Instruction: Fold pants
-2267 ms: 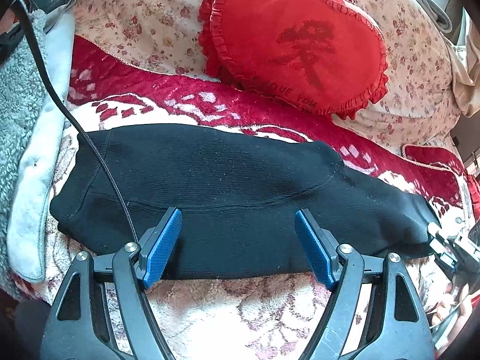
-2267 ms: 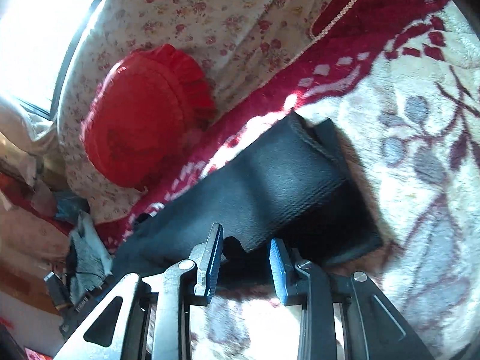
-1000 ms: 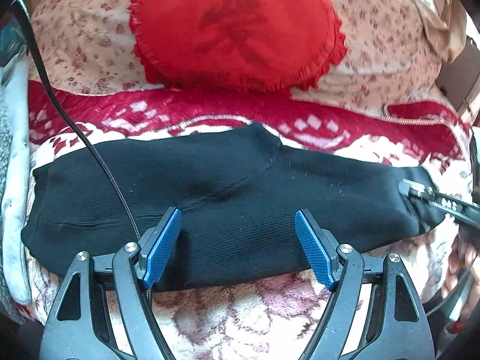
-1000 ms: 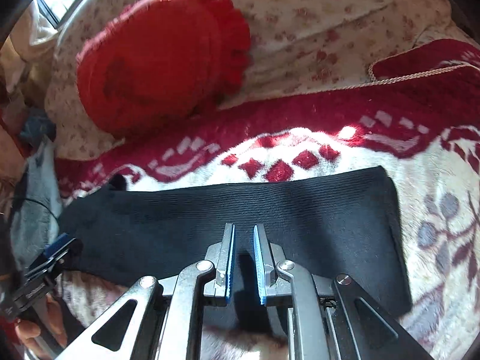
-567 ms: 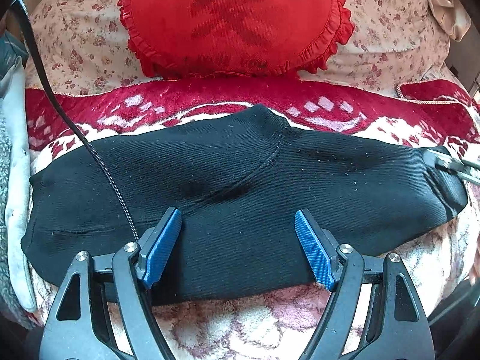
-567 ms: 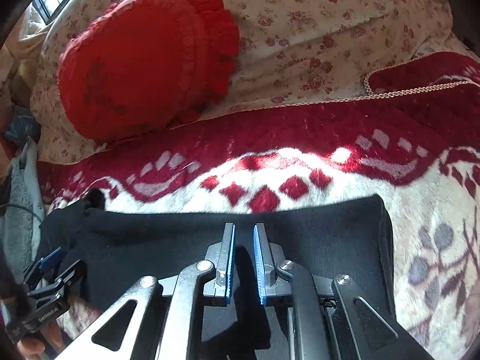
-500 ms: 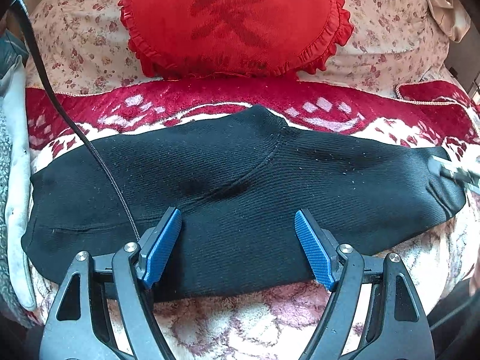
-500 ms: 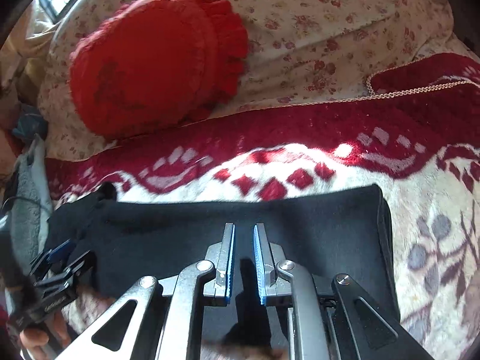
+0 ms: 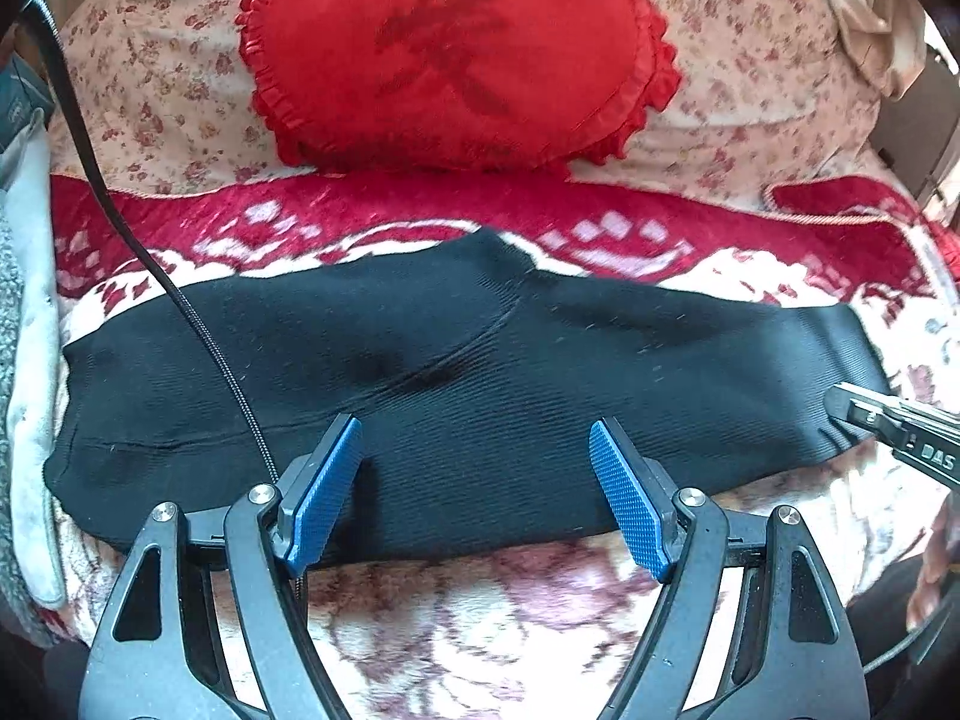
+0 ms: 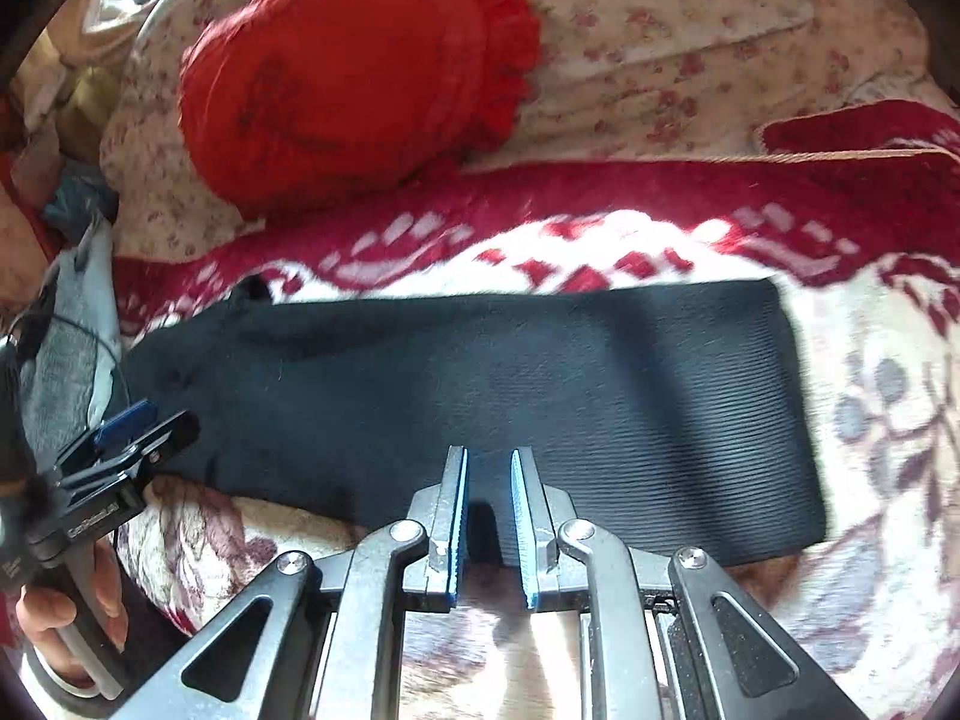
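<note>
Left claw [image 9: 474,492] gapes wide, angled downward; right claw [image 10: 489,516] is opening, nothing gripped

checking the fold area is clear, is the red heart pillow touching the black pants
Apart. The left wrist view shows a band of red blanket between the red heart pillow and the black pants.

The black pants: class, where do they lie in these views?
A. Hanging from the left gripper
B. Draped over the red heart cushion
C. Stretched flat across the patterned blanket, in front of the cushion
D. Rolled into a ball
C: the black pants lie flat on the patterned blanket, apart from the red heart cushion behind them.
</note>
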Demonstrator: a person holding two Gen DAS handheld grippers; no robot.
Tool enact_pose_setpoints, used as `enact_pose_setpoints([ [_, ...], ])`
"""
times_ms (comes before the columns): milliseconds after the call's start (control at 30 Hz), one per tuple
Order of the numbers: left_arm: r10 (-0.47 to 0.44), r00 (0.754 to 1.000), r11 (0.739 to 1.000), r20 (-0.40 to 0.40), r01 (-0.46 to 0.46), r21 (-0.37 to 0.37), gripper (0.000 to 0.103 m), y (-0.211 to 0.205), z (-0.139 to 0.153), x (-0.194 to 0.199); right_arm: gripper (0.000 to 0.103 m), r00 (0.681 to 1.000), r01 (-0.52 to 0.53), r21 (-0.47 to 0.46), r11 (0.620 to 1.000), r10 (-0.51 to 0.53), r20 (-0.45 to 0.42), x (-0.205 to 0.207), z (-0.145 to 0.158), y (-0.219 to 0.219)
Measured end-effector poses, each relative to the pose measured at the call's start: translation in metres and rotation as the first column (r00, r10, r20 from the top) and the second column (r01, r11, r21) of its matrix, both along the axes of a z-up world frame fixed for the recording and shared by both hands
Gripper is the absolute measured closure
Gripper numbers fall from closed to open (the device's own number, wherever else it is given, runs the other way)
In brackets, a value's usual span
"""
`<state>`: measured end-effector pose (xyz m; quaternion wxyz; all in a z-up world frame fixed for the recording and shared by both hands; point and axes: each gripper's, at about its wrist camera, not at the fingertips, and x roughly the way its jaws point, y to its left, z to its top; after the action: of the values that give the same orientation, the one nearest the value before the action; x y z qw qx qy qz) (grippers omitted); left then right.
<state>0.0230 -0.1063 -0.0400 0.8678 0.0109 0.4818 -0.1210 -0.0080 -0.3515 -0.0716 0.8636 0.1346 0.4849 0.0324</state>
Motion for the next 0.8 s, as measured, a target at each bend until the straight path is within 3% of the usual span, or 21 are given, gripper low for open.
enact_pose_setpoints([
  [133,-0.035,0.999,0.999,0.002,0.035,-0.037,0.025,-0.014,0.004,0.002,0.084,0.999,0.028,-0.022,0.999,-0.028,-0.029,-0.003,-0.001,-0.014],
  [267,-0.077,0.997,0.997,-0.004,0.077,-0.011,0.025,-0.035,0.002,0.004,0.083,0.998,0.044,0.008,0.999,-0.044,-0.041,-0.004,-0.006,-0.023],
  [533,-0.075,0.997,0.997,-0.019,0.074,-0.037,0.025,-0.048,0.000,0.008,0.077,1.000,0.002,-0.053,0.999,-0.002,-0.013,0.002,0.005,-0.008],
  [800,-0.104,0.994,0.994,-0.021,0.104,-0.037,0.025,-0.063,0.001,0.007,0.077,1.000,0.009,-0.035,0.999,-0.010,-0.022,-0.002,-0.002,-0.016],
])
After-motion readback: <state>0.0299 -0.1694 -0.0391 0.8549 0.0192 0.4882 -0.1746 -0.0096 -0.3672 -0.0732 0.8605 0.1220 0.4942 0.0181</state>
